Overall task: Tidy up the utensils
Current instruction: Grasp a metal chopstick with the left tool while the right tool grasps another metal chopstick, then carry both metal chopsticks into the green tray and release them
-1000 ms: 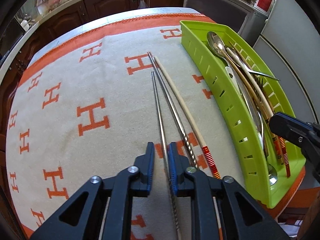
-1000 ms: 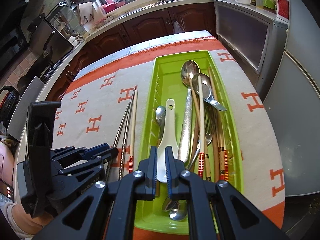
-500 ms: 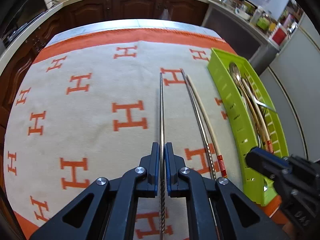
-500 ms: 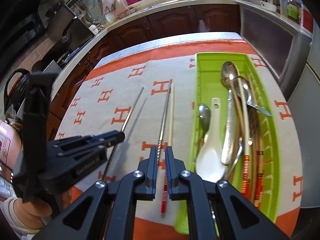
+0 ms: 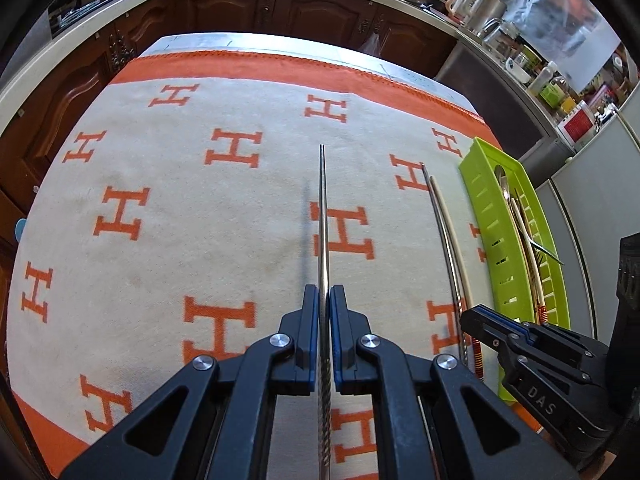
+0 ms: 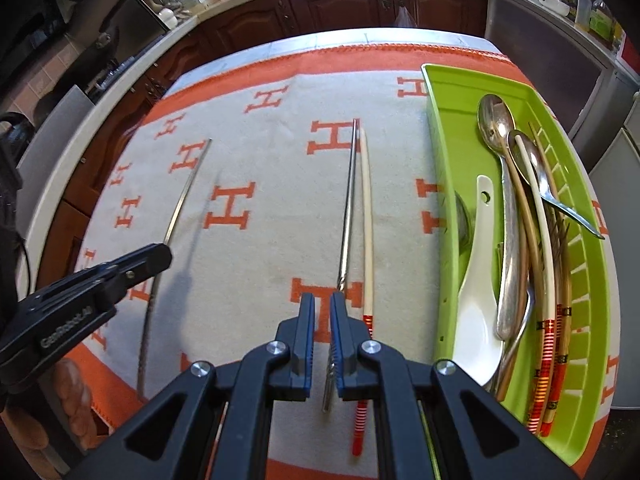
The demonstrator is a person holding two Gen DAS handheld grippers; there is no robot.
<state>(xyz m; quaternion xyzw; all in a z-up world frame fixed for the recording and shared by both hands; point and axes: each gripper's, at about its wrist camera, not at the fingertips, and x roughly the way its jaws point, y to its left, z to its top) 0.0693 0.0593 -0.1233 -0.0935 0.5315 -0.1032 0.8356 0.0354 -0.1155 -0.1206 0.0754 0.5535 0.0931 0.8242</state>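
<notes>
Nearest the left camera: the left gripper point(image 5: 324, 320), jaws clamped on a metal chopstick point(image 5: 323, 216) that runs straight away from them, lifted above the cloth with its shadow just to its left.
Nearest the right camera: the right gripper point(image 6: 322, 320), jaws nearly together with a narrow gap; whether they touch anything, I cannot tell.
Under the right gripper: a second metal chopstick point(image 6: 347, 204) lying flat on the cloth, its near end passing below the jaws, touching or just beside a pale wooden chopstick point(image 6: 366, 216) with a red-striped end.
Right side of the desk: a green tray point(image 6: 438, 120) holding a white ceramic spoon point(image 6: 476, 288), metal spoons point(image 6: 505, 216) and more red-banded chopsticks point(image 6: 548, 360), piled lengthwise.
Surface: an orange-bordered cream cloth point(image 5: 160, 248) with orange H marks covering the desk.
Far edge: dark wooden cabinets point(image 5: 320, 12) under a pale counter crowded with kitchen things.
</notes>
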